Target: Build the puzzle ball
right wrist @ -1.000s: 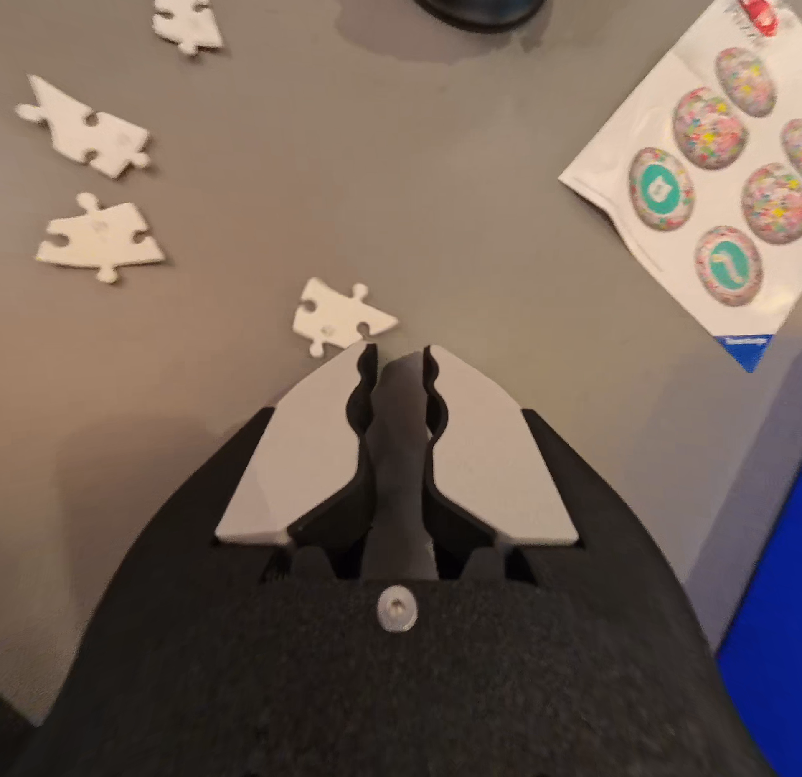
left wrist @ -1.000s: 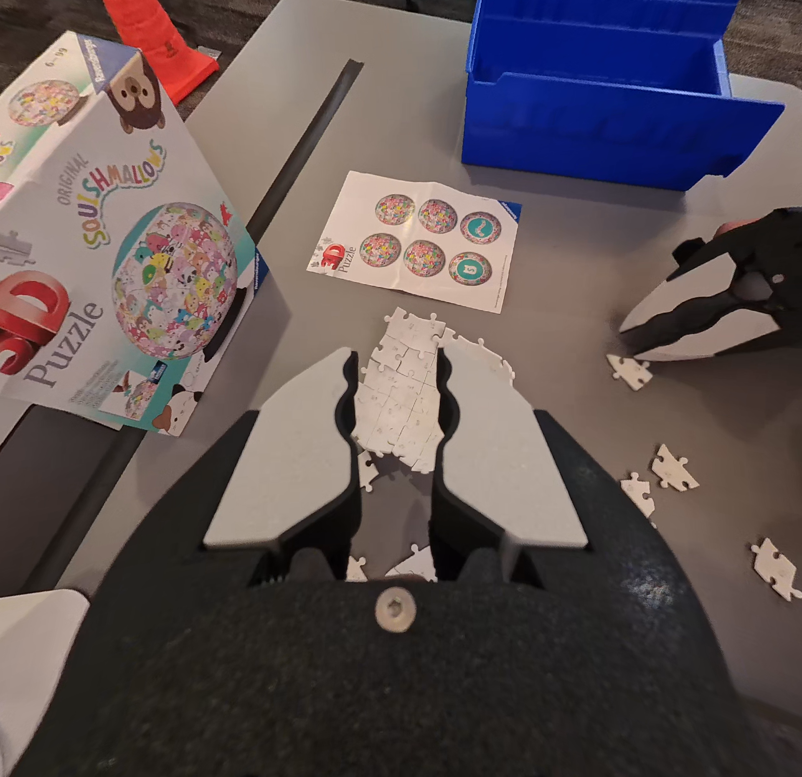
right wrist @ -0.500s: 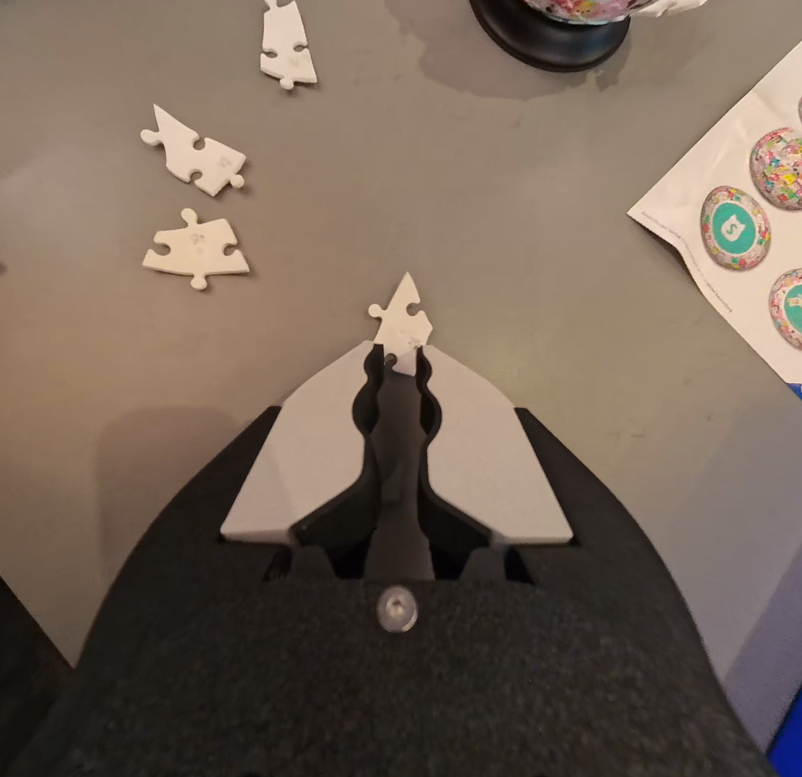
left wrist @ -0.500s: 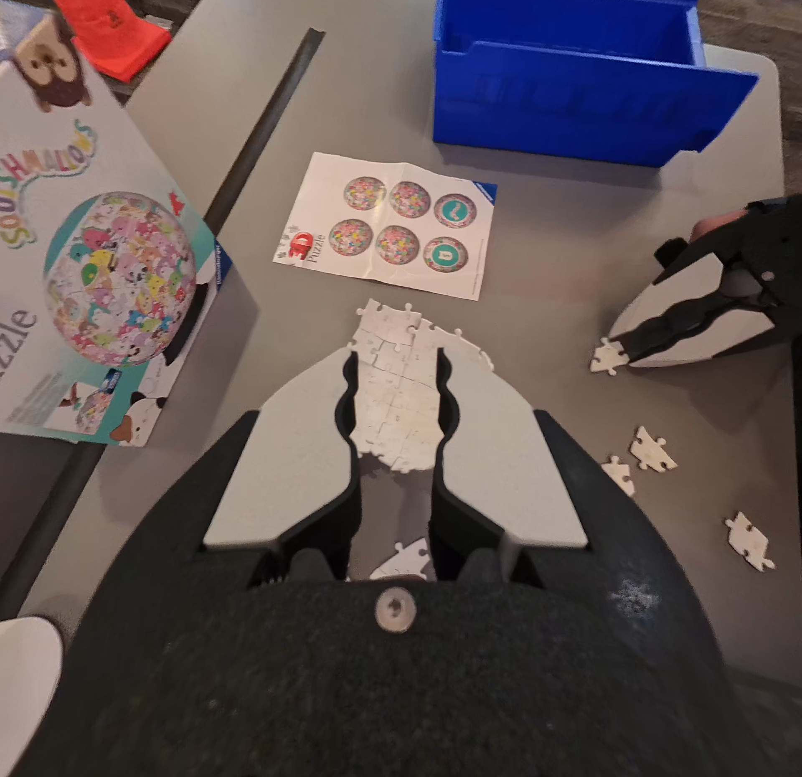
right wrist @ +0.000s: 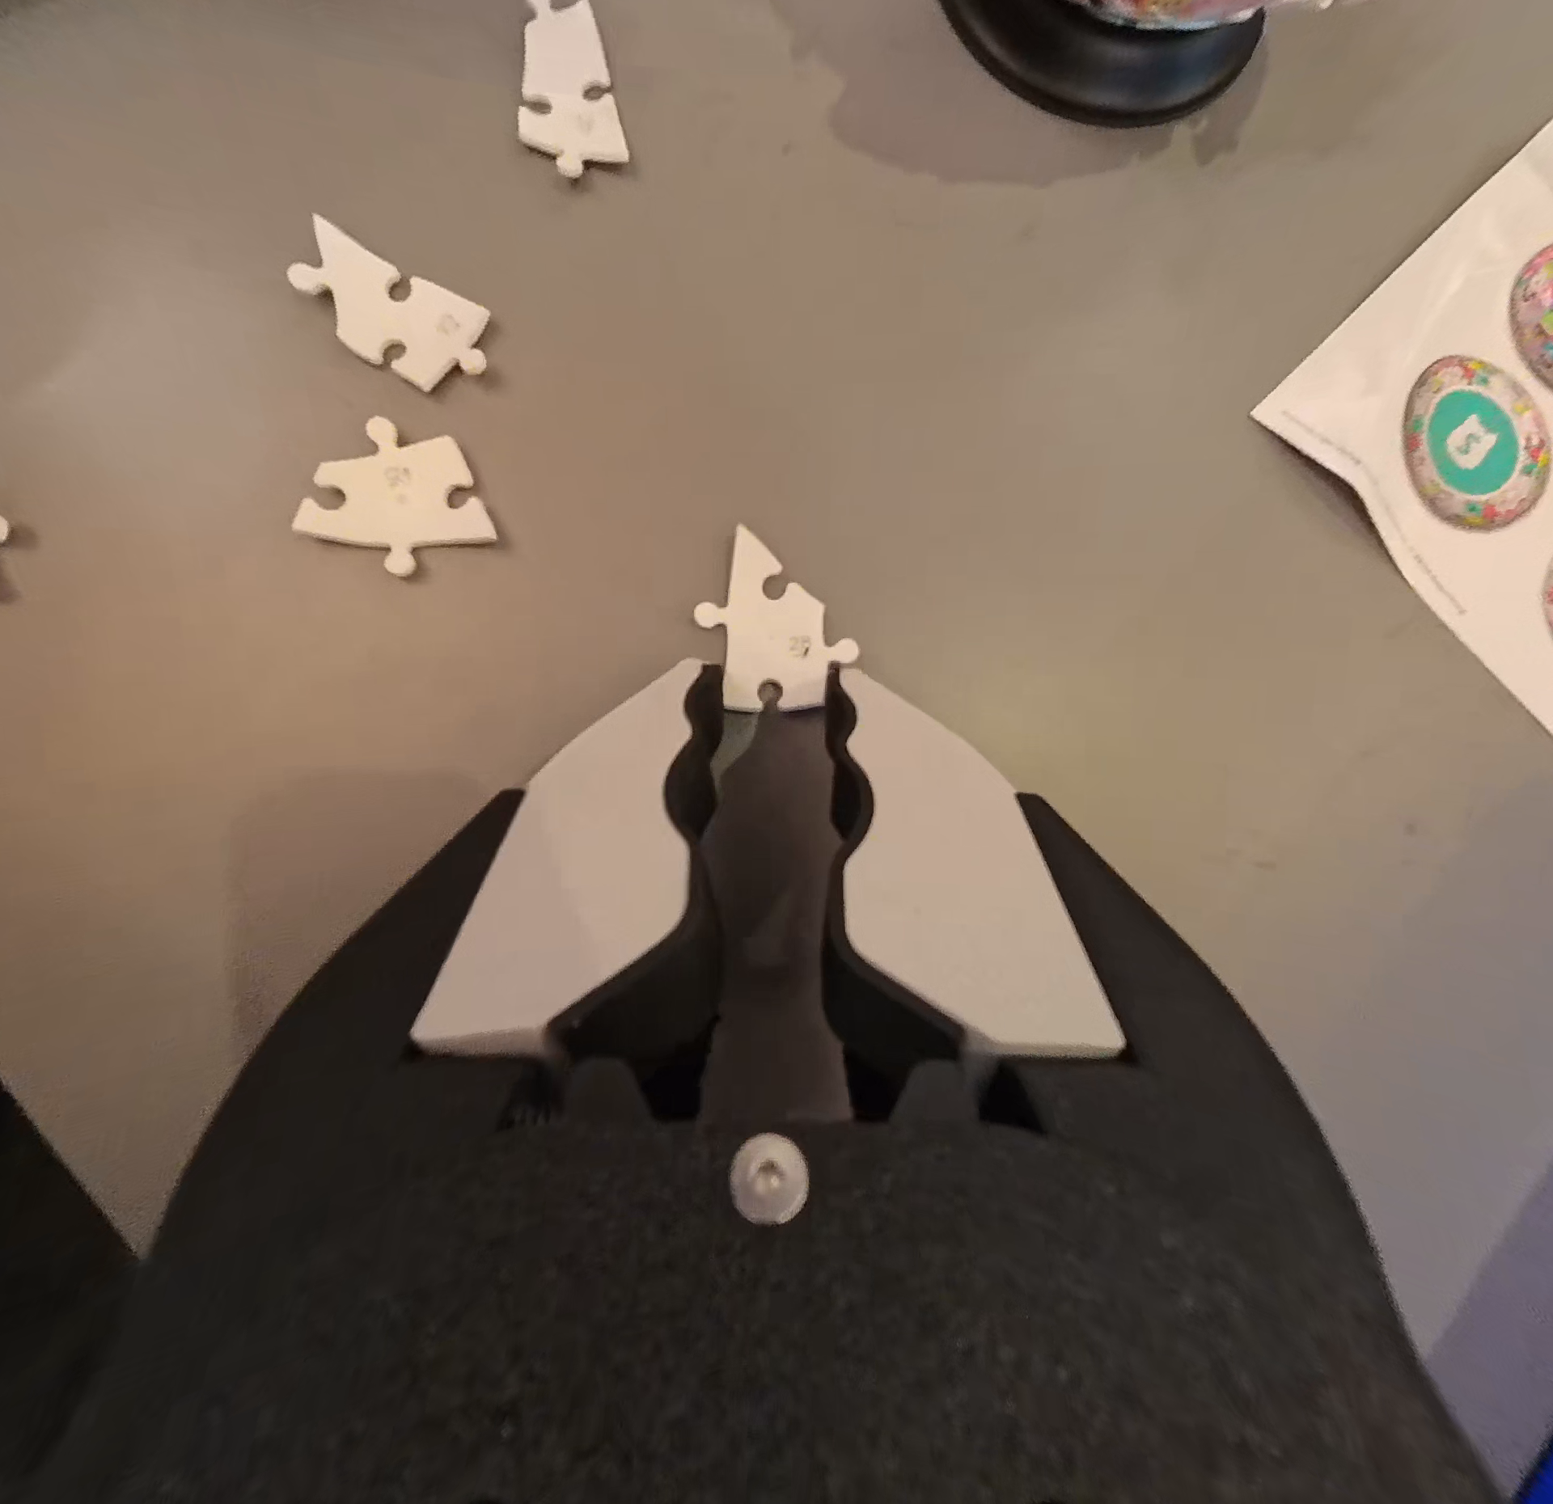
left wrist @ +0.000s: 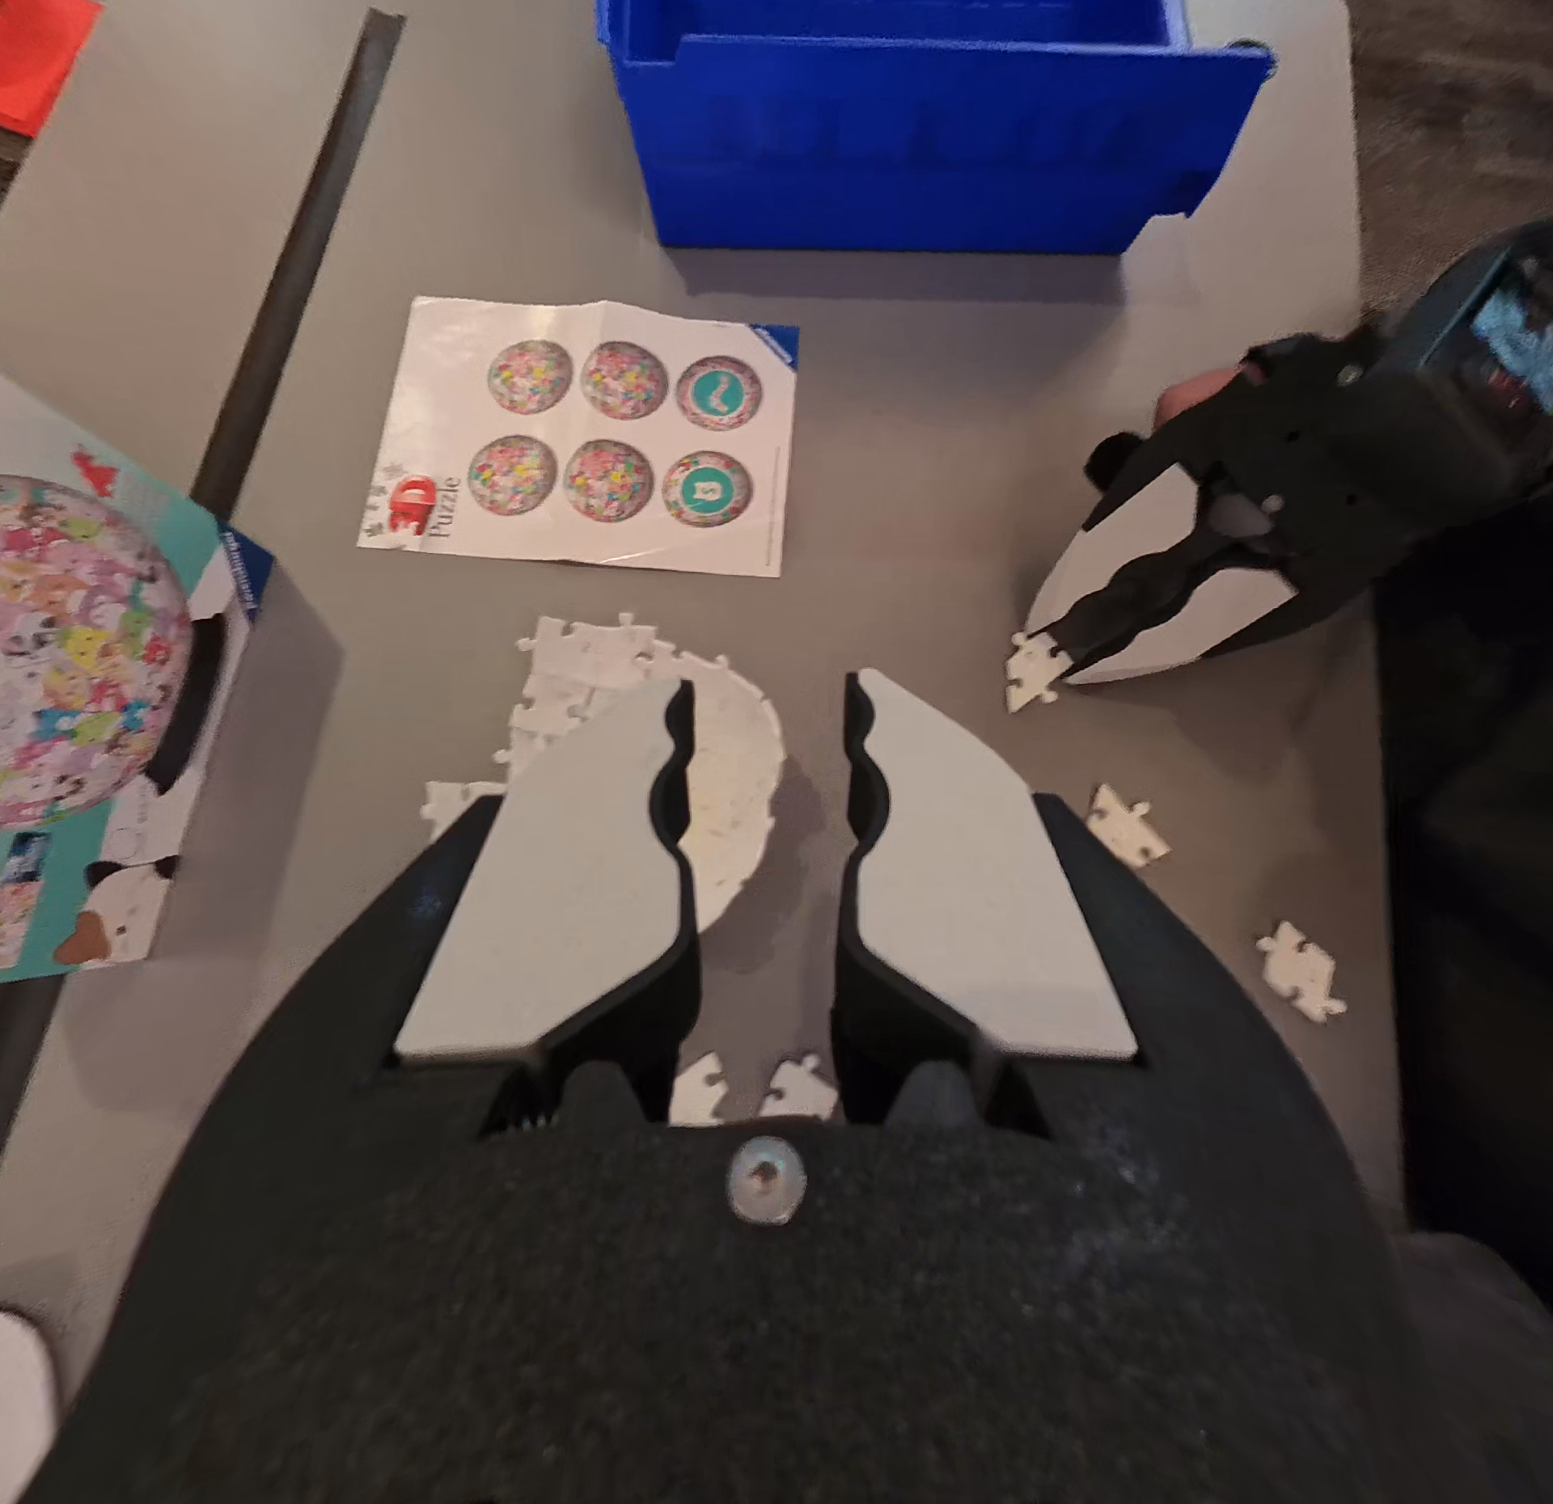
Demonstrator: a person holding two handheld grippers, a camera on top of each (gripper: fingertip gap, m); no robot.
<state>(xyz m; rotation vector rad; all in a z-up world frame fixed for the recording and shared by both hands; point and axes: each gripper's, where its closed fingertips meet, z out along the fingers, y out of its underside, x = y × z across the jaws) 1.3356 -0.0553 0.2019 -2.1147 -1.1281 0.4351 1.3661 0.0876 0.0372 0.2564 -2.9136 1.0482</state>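
The matt grey table (right wrist: 966, 371) looks smooth. White card puzzle pieces (right wrist: 395, 489) at ten o'clock are matt. The folded paper instruction sheet (left wrist: 588, 439) at twelve shows gloss; the blue plastic bin (left wrist: 916, 119) beyond has faint sheen.

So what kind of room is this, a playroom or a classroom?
Hard to say for sure, but it looks like an office or workroom. There is a plain grey table, a blue plastic bin on it, and carpet past the table's edge. The puzzle box is the only toy-like thing.
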